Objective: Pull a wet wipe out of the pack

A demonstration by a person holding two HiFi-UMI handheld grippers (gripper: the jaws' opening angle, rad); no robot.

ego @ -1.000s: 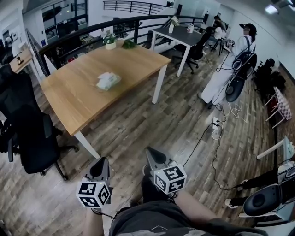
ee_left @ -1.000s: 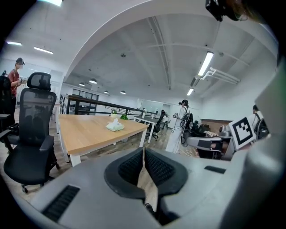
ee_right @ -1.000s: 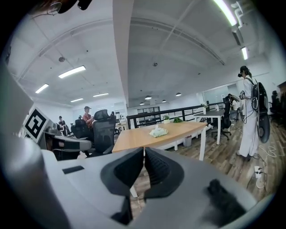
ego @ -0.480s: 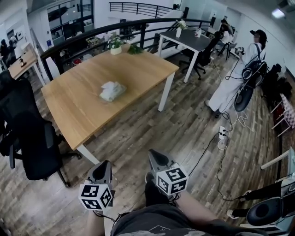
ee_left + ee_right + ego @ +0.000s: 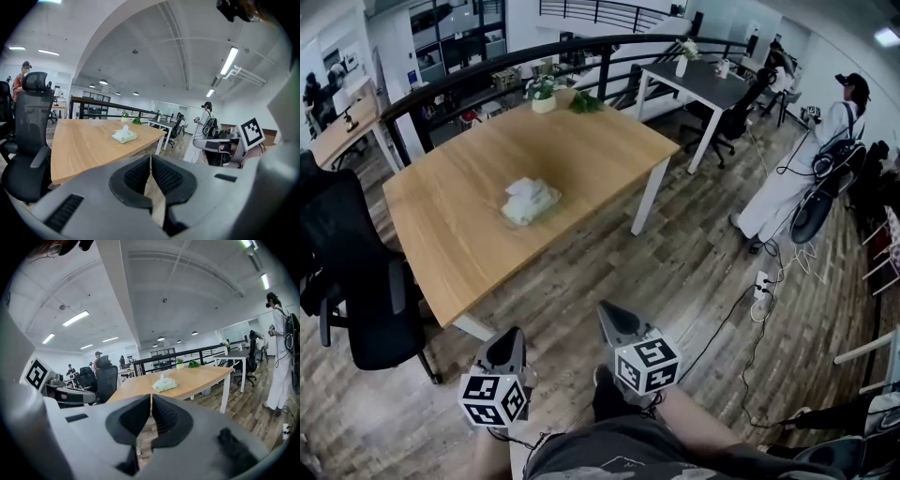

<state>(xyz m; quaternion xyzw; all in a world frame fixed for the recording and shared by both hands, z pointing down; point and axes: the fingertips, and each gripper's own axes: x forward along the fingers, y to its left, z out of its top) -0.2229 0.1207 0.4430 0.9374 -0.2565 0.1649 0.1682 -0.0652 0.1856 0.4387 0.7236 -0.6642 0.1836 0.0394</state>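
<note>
The pale green wet wipe pack [image 5: 530,201] lies near the middle of the wooden table [image 5: 450,234], a white wipe tip standing up from its top; any print on it is too small to read. A potted plant [image 5: 544,93] sits at the table's far edge and a black office chair [image 5: 358,281] stands beside its left end. Well apart from the pack, over the plank floor, the left gripper [image 5: 507,336] and right gripper [image 5: 610,313] both point toward the table, each with its jaws pressed together on nothing. Their cubes carry black-and-white square markers
</note>
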